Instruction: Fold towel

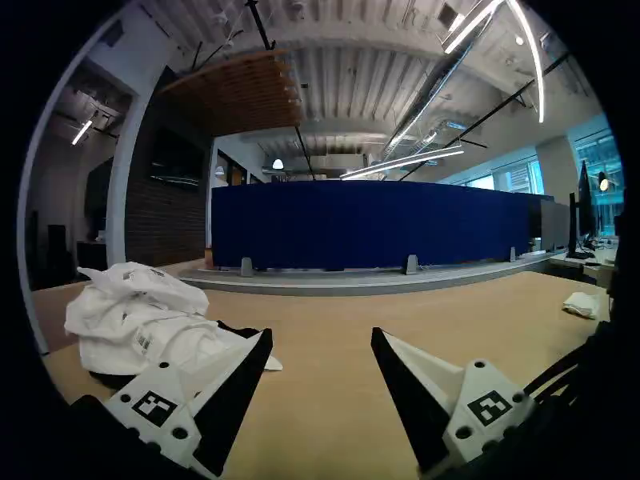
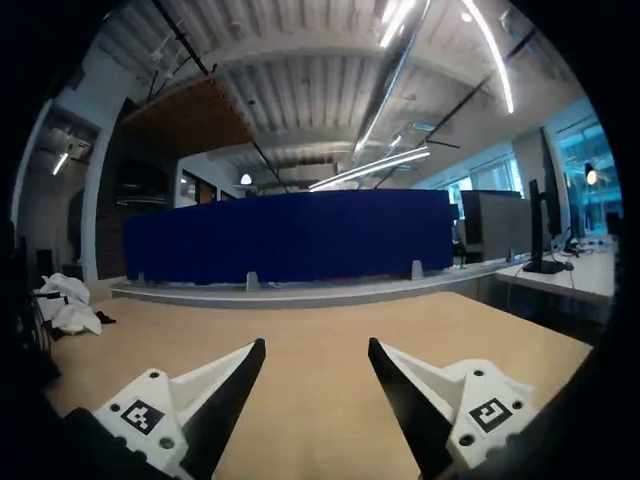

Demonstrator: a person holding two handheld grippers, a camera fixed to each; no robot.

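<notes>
A crumpled pile of white towels (image 1: pixel 144 324) lies on the wooden table (image 1: pixel 344 320) at the left in the left gripper view, just beyond the left finger. My left gripper (image 1: pixel 322 339) is open, low over the table, with nothing between its fingers. A smaller white cloth (image 1: pixel 582 304) lies far right near the table edge. In the right gripper view my right gripper (image 2: pixel 317 349) is open over bare table (image 2: pixel 320 328), and the white towel pile (image 2: pixel 68 304) sits far off at the left edge.
A blue divider panel (image 1: pixel 376 224) on a grey rail runs along the table's far edge. Monitors (image 2: pixel 538 232) stand on a white desk to the right. A dark brick wall and a column are at the left.
</notes>
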